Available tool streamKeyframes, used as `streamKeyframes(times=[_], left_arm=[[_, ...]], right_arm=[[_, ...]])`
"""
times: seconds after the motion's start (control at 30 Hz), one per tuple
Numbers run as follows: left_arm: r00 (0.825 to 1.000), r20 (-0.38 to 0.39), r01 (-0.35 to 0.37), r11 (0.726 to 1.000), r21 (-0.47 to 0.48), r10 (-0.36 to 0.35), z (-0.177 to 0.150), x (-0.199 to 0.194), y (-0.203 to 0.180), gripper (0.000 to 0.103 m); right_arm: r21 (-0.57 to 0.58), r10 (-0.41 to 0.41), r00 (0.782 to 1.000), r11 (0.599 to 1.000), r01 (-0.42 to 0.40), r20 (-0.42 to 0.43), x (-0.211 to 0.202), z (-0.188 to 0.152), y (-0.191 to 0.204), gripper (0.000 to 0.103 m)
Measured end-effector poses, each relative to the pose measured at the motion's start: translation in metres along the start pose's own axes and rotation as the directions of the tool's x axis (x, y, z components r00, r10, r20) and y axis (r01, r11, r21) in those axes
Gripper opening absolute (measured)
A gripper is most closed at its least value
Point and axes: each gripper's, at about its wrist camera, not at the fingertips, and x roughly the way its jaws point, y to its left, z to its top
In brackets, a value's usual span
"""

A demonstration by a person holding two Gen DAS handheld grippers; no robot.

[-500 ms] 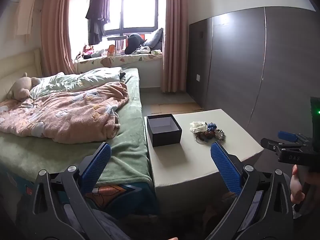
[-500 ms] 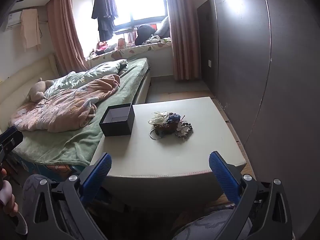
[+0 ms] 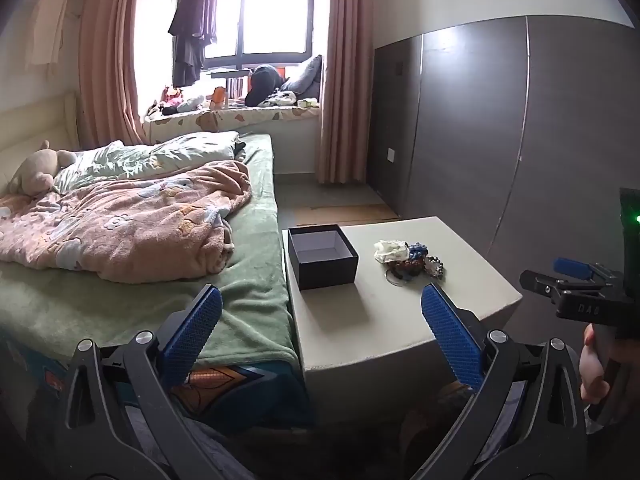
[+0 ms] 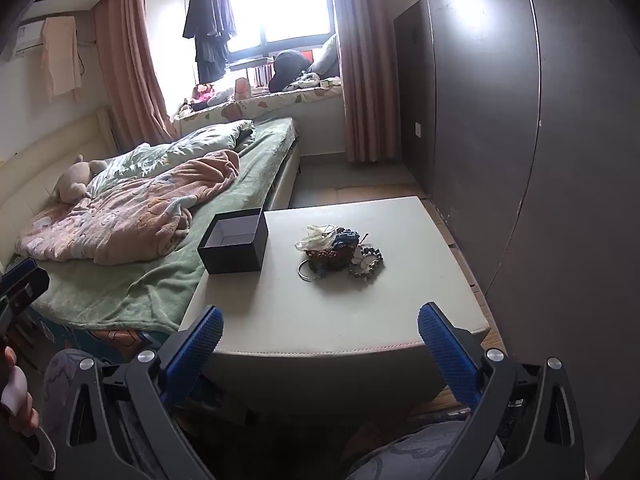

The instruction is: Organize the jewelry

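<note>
Where only right view shows bangle [image 4: 306,271], perhaps metal

jewelry pile [image 4: 340,254]: pieces tangled, too small to sort (beads mostly) | right tool [image 3: 576,280]: edge-cropped

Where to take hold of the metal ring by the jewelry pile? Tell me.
Grip the metal ring at its near arc, coming from above on the side away from the jewelry pile. It lies flat on the table, its far edge against the pile, so only that arc is free.

Bright window [image 3: 276,20], pink curtains [image 3: 346,80], unmade bed [image 3: 140,240].
</note>
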Motion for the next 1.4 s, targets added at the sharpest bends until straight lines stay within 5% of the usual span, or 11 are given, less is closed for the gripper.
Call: streamKeyframes(times=[1.4], left_arm=[[1.0, 0.011, 0.008, 1.0, -0.012, -0.008, -0.001, -0.006, 0.003, 0.099]], right_arm=[[-0.014, 0.003, 0.999, 1.0, -0.003, 0.034, -0.015, -0.006, 0.001, 0.096]])
